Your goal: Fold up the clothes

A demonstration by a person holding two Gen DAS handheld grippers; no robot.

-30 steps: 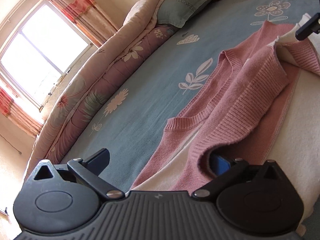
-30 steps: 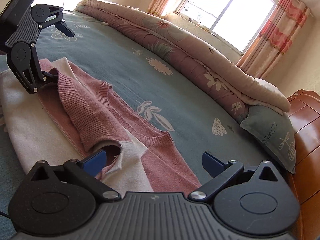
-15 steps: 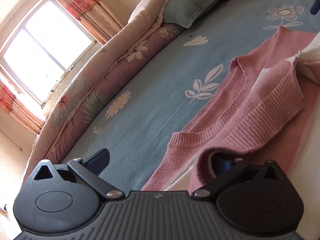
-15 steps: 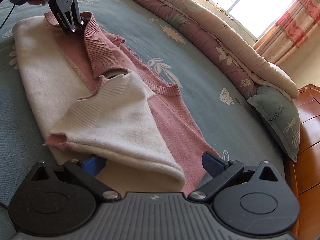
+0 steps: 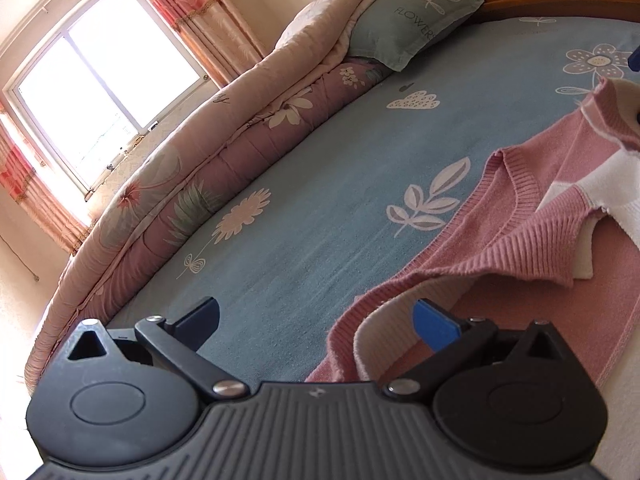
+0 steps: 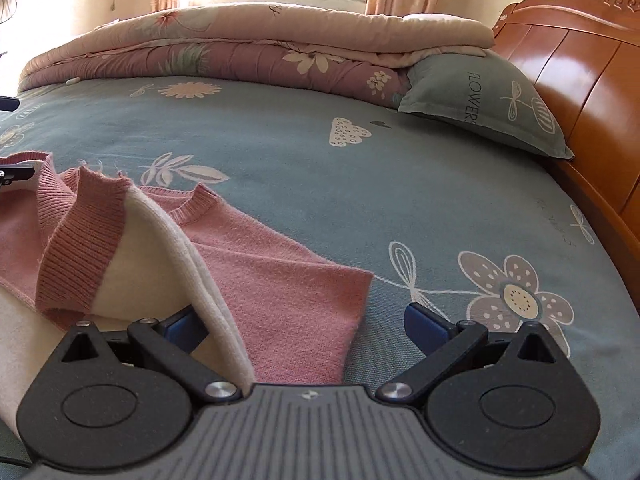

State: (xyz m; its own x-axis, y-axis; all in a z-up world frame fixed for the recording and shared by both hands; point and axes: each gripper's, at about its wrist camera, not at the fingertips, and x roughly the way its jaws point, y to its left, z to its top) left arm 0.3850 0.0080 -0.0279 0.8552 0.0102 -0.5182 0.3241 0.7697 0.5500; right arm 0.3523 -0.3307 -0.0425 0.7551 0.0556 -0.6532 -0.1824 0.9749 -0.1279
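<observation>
Sweater (image 5: 532,216), pink and cream knit, lies on the blue flower-print bedsheet (image 5: 320,208), partly folded over itself; ribbed pink neckline toward the middle of the bed, cream panel showing at the folds.

Left gripper (image 5: 316,320): jaws wide apart. Left-hand finger over bare sheet, touching nothing. Blue pad (image 5: 434,326) of the other finger sits just beside a raised pink-and-cream edge of the sweater; the fabric curls up in front of it and between the jaws. No cloth is pinched. Cannot tell whether the pad touches the knit.

Right gripper (image 6: 304,322): jaws also wide apart. A cream fold with a pink ribbed cuff (image 6: 80,240) drapes over the inner finger (image 6: 184,326) and hides part of it; a flat pink layer runs between the jaws. Outer finger stands over the sheet beside a flower print. Nothing clamped.

Background: rolled floral quilt (image 6: 248,48) along the far side under the window (image 5: 100,92), grey-green pillow (image 6: 484,104) against the wooden headboard (image 6: 580,64).
</observation>
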